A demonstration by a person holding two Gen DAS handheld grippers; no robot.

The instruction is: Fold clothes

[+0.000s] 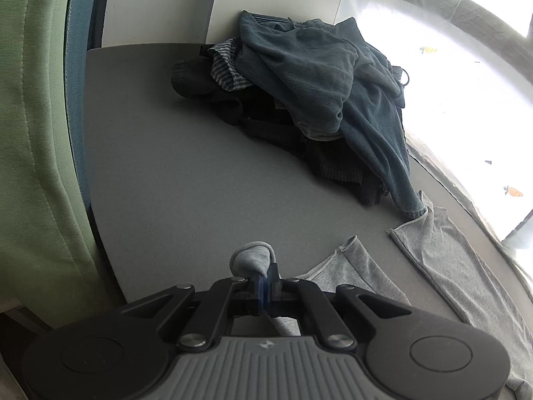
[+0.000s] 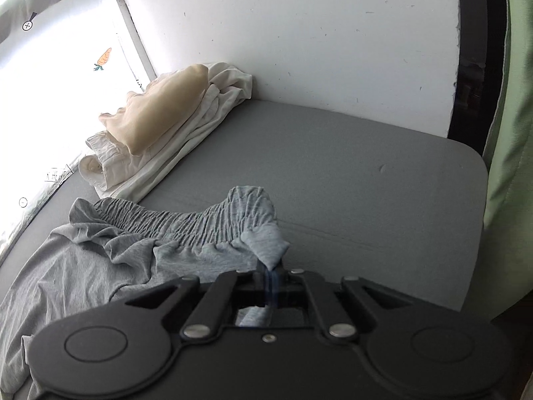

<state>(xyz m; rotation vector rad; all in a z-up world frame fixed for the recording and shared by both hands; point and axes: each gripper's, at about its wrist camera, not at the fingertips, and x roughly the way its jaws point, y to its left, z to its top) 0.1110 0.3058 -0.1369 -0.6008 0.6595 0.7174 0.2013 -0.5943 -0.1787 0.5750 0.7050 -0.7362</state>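
Note:
A pair of light grey shorts (image 2: 100, 260) lies on the grey table (image 2: 349, 180), its gathered elastic waistband (image 2: 186, 223) rumpled and lifted at one end. My right gripper (image 2: 268, 275) is shut on a pinch of that waistband corner. In the left wrist view the same grey shorts (image 1: 443, 253) spread out flat to the right, and my left gripper (image 1: 265, 278) is shut on a bunched bit of their hem that pokes up past the fingertips. Both grippers point down at the table.
A heap of dark clothes (image 1: 319, 100), with a blue-grey top over black and checked pieces, sits at the far side by the white wall. A folded stack of cream and white garments (image 2: 156, 126) lies near the bright window. A green curtain (image 1: 30, 150) hangs beside the table.

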